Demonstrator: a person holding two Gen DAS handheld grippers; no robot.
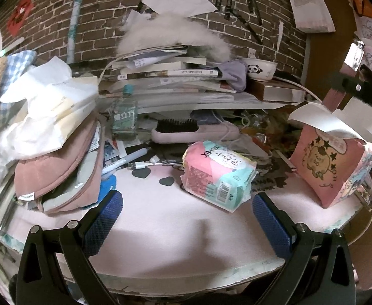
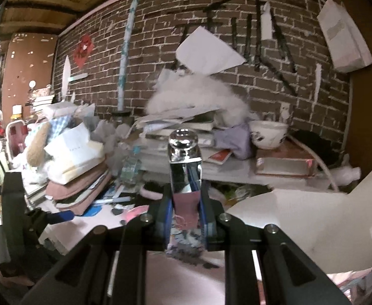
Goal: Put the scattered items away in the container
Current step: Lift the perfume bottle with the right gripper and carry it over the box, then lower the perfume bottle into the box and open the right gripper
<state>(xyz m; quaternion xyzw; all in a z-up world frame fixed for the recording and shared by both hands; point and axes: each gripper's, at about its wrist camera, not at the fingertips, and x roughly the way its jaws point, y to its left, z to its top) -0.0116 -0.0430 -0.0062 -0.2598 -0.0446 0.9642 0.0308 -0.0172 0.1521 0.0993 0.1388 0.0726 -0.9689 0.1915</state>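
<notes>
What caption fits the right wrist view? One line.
Right claw shut on a silver-capped bottle, above a cluttered desk.

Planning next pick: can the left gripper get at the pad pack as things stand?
Probably yes. The left gripper is open and empty, the pad pack lies just ahead on bare pink mat, nothing between.

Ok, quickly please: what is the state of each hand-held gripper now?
Left hand-held gripper: open, holding nothing.
Right hand-held gripper: closed on a small bottle with a shiny silver cap.
</notes>
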